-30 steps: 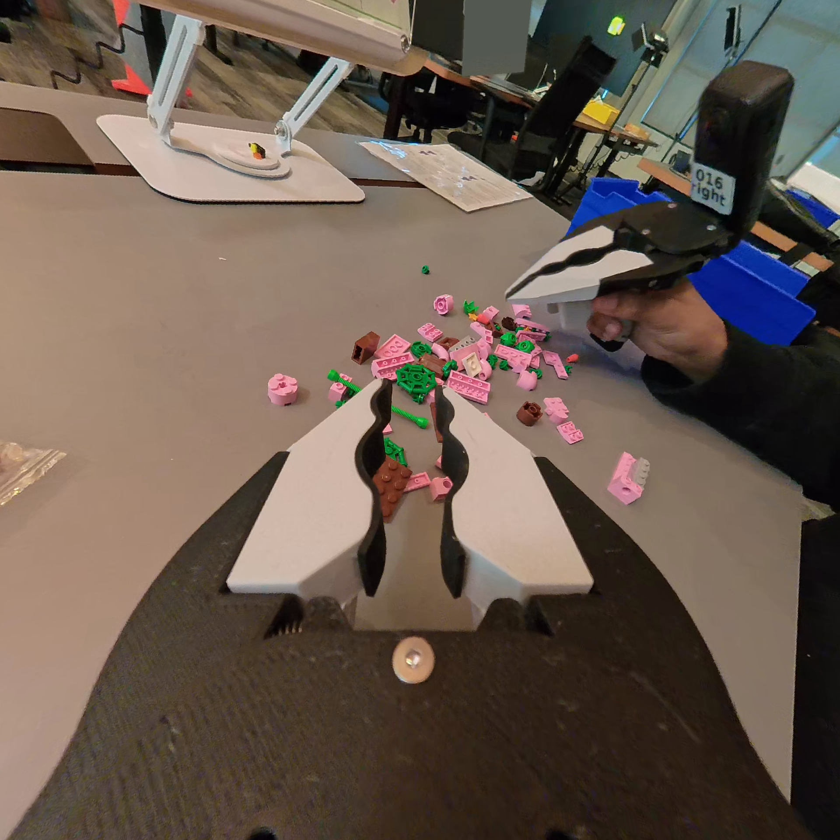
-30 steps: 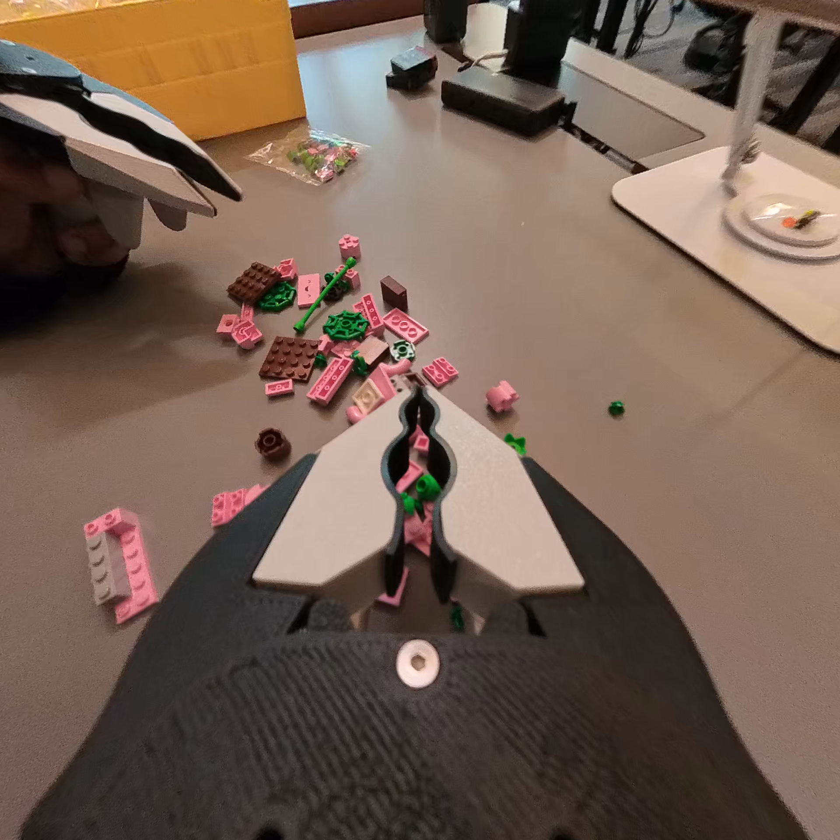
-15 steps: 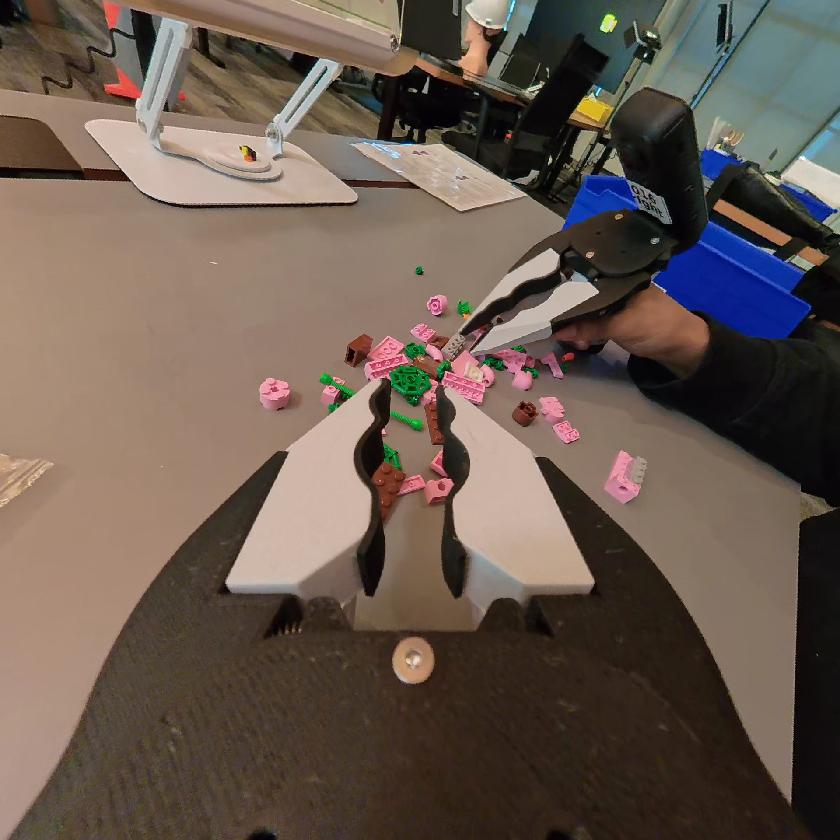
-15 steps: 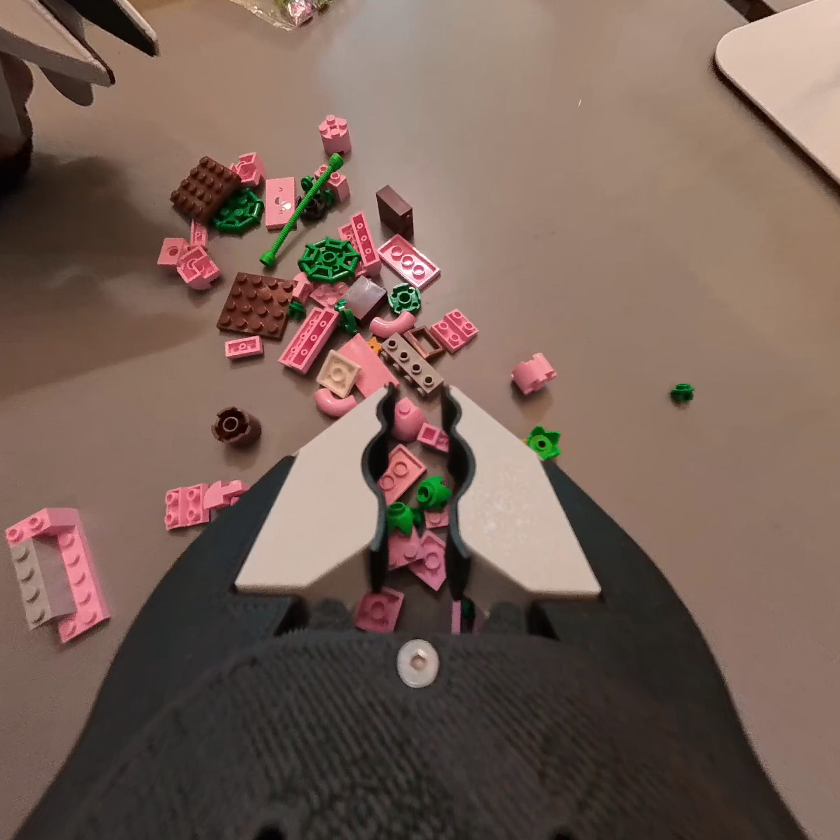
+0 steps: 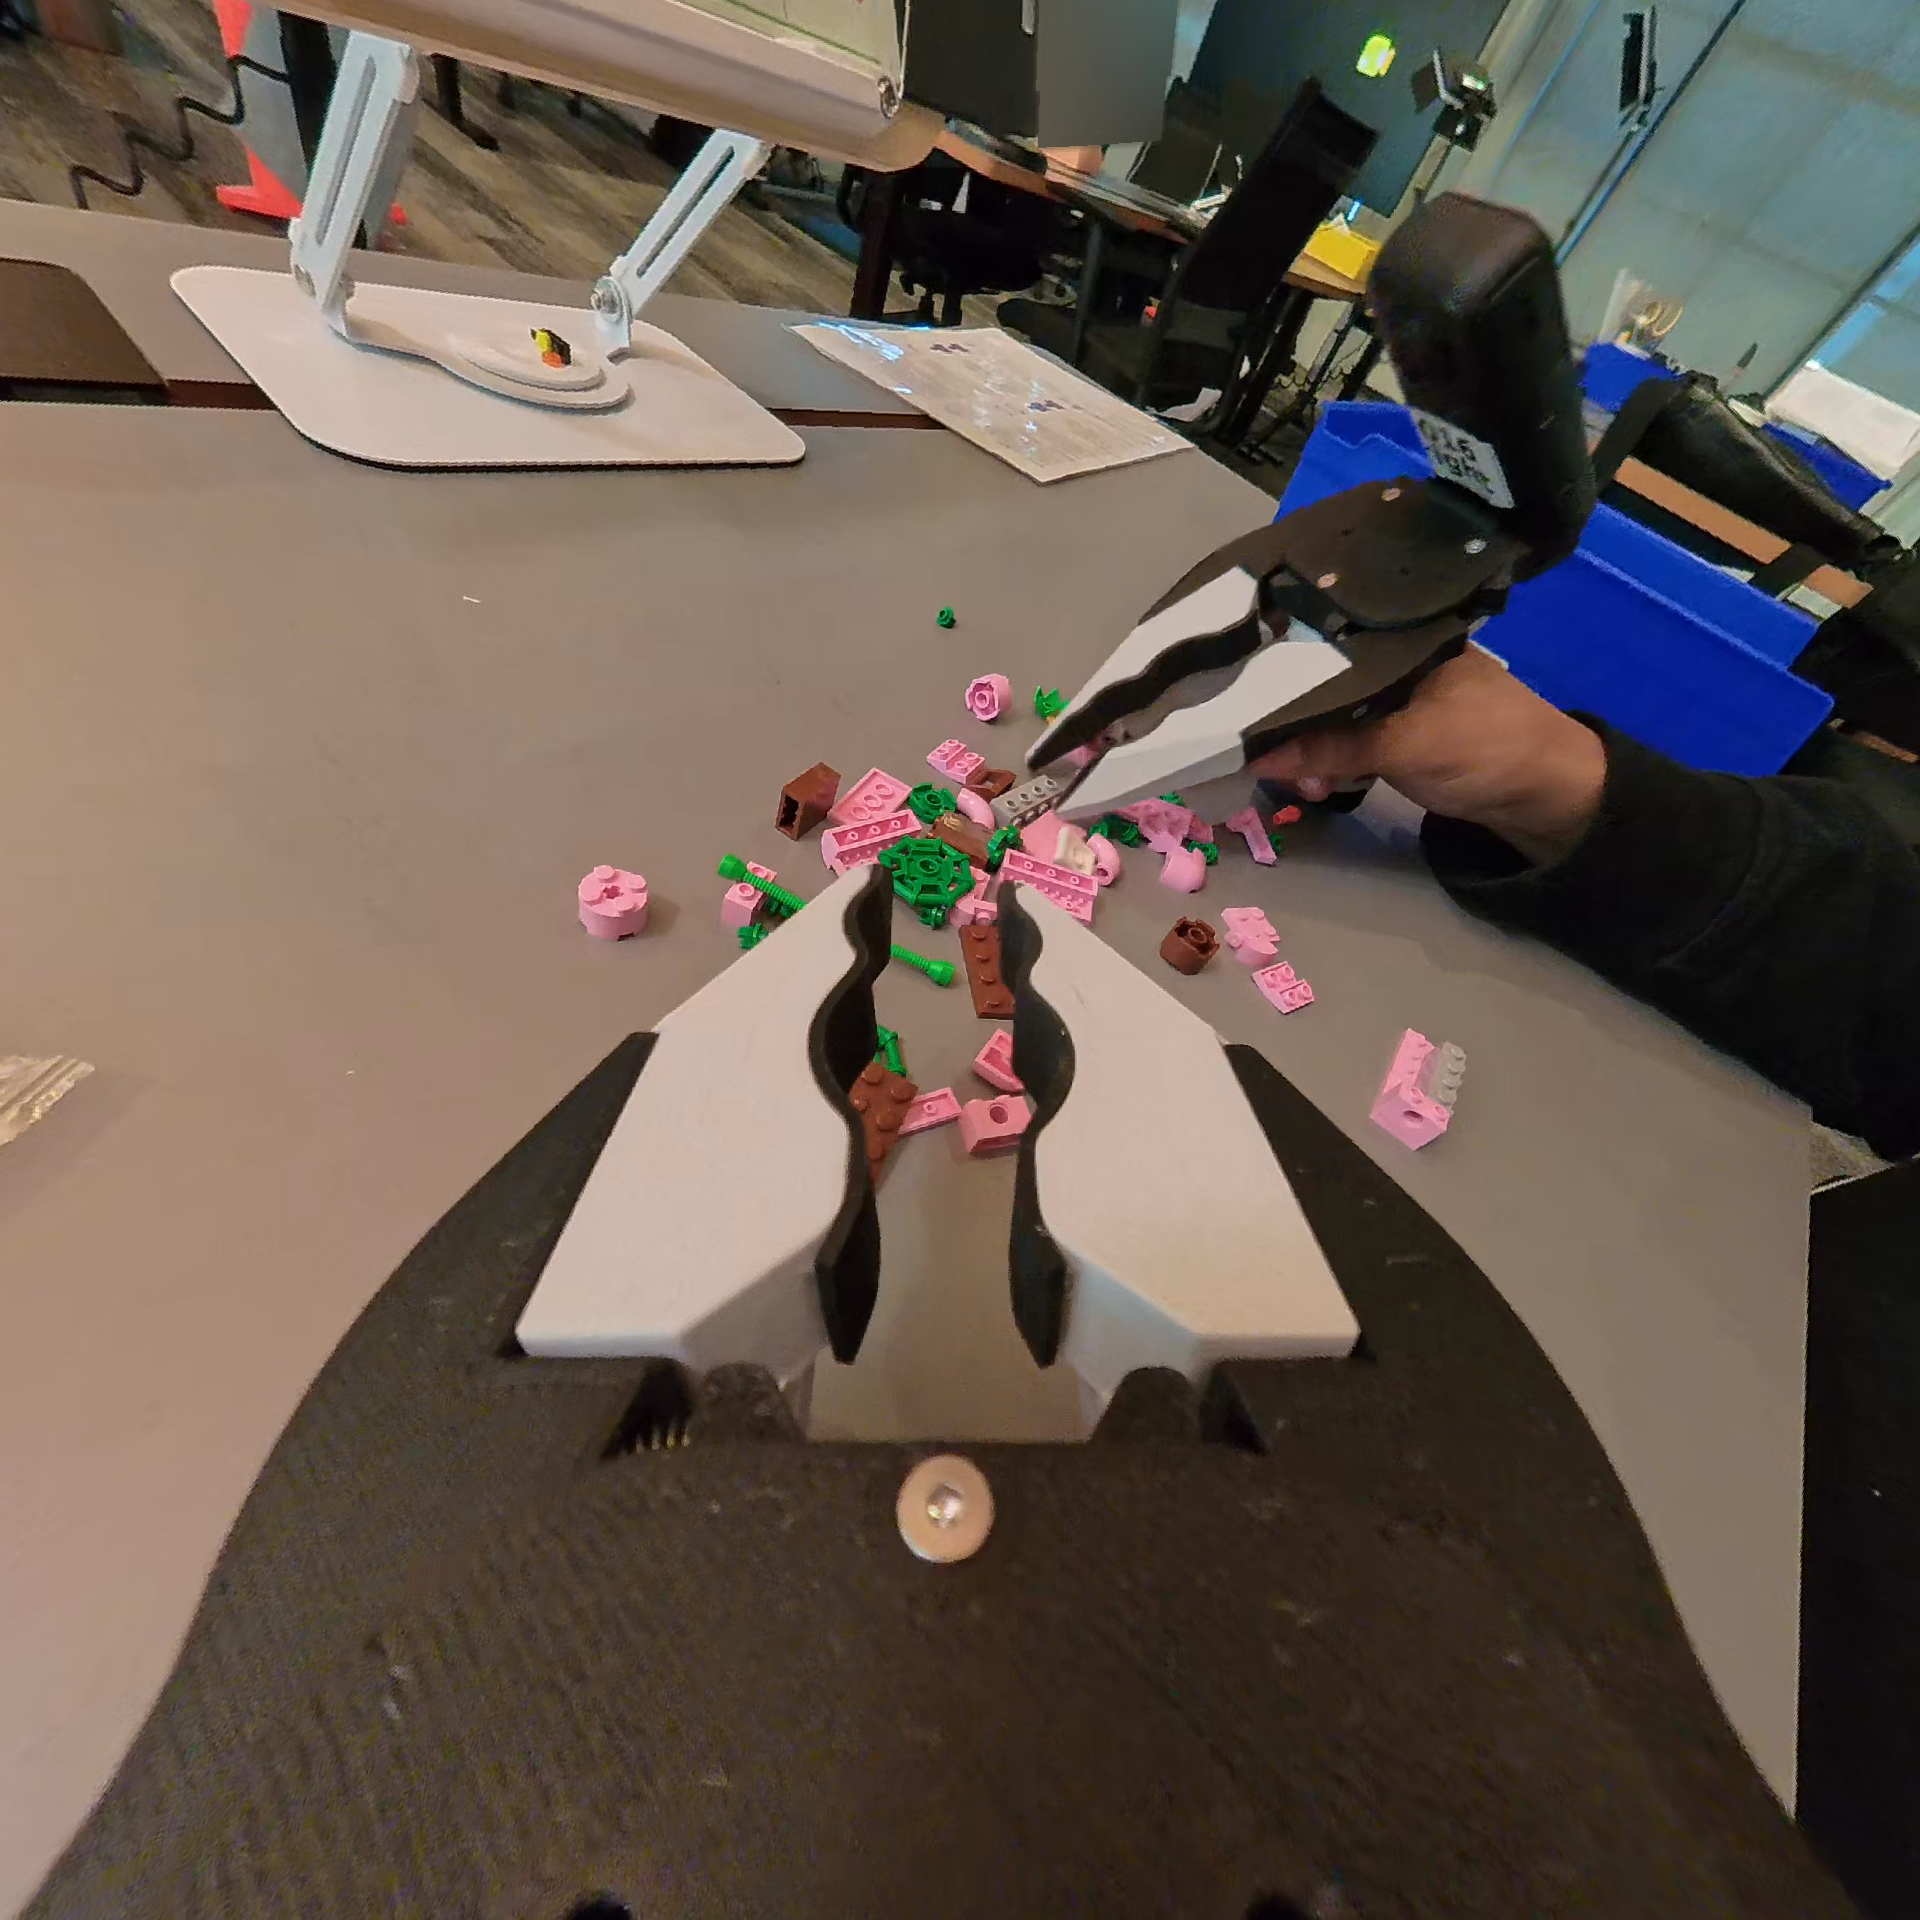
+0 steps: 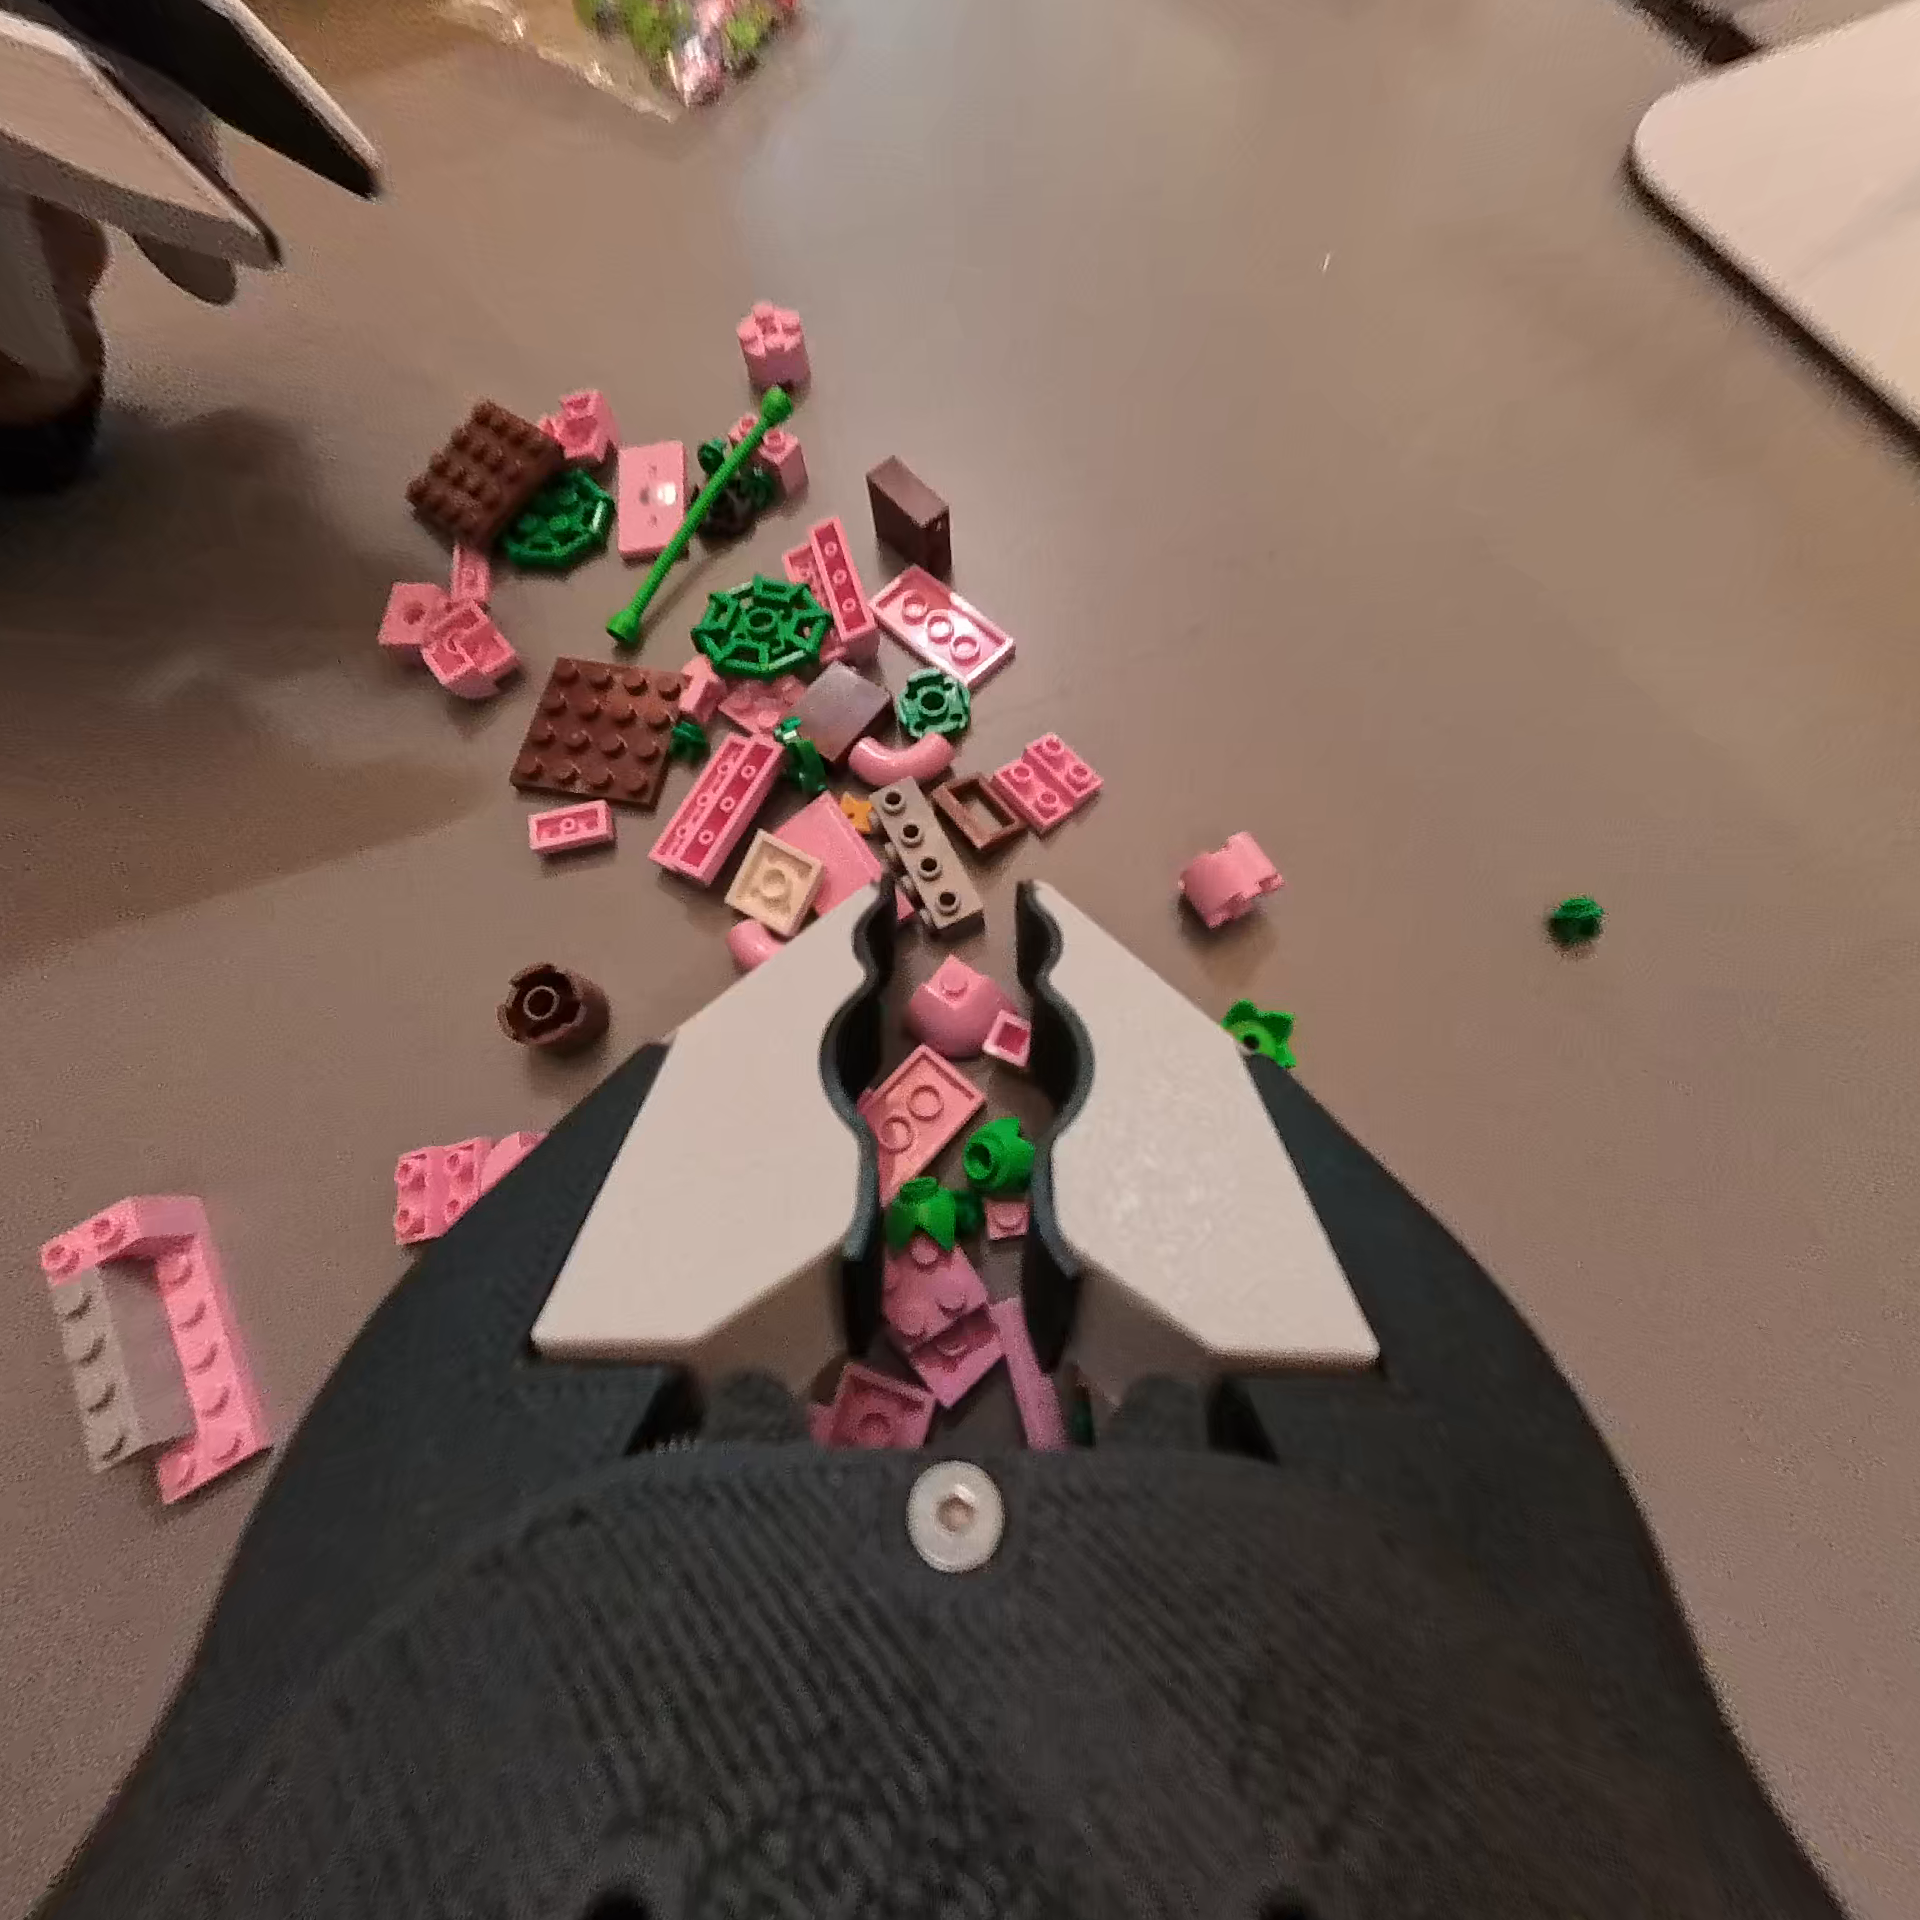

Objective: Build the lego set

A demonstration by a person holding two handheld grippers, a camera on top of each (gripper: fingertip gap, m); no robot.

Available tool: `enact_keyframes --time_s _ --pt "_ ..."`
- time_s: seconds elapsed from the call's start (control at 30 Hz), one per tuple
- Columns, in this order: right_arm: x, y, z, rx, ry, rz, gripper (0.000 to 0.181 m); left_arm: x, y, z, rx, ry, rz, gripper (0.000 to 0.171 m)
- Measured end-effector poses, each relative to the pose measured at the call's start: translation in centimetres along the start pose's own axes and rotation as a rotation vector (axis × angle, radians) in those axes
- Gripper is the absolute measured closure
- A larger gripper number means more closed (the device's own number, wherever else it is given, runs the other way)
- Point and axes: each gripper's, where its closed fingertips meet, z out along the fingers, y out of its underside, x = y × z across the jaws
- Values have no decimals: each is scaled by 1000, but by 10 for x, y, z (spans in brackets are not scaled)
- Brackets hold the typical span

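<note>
A pile of pink, green and brown lego pieces (image 6: 769,717) lies on the grey table (image 6: 1351,520). My right gripper (image 6: 954,899) is open and low over the pile's near side. The near end of a grey four-stud plate (image 6: 925,852) lies just ahead of its tips. In the left wrist view the right gripper (image 5: 1060,779) points down at that grey plate (image 5: 1029,800). My left gripper (image 5: 940,883) is open and empty, above the pile's other side. A brown square plate (image 6: 603,732) and a green web piece (image 6: 762,629) lie in the pile. A pink and grey partial build (image 6: 145,1340) sits apart.
A white stand base (image 5: 499,405) and a paper sheet (image 5: 987,400) lie at the far side. Blue bins (image 5: 1621,623) stand beyond the table's right edge. A plastic bag of pieces (image 6: 686,42) lies behind the pile. A hand and dark sleeve (image 5: 1662,883) hold the right gripper. The right tips stand about 6 centimeters off the green web piece (image 6: 762,629). It is also in sight in the left wrist view (image 5: 940,864). My right gripper's tips are some 7 centimeters from the brown square plate (image 6: 603,732).
My right gripper has dropped toward the pile and opened from nearly shut. It now sits close to the grey plate. My left gripper has barely moved.
</note>
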Motion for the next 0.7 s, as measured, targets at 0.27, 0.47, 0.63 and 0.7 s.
enact_keyframes --time_s 0.27,0.47,0.63,0.7 --pt "-13 -13 -12 85 -85 29 171 3 -1 0 6 15 10 154" --pt "-62 -58 -57 406 -10 -466 172 53 -1 3 20 282 31 147" --pt "-86 -58 -55 351 270 -865 171 107 4 4 -13 581 -54 103" --pt "-101 -63 -58 387 324 -970 171 110 10 9 -40 550 4 103"
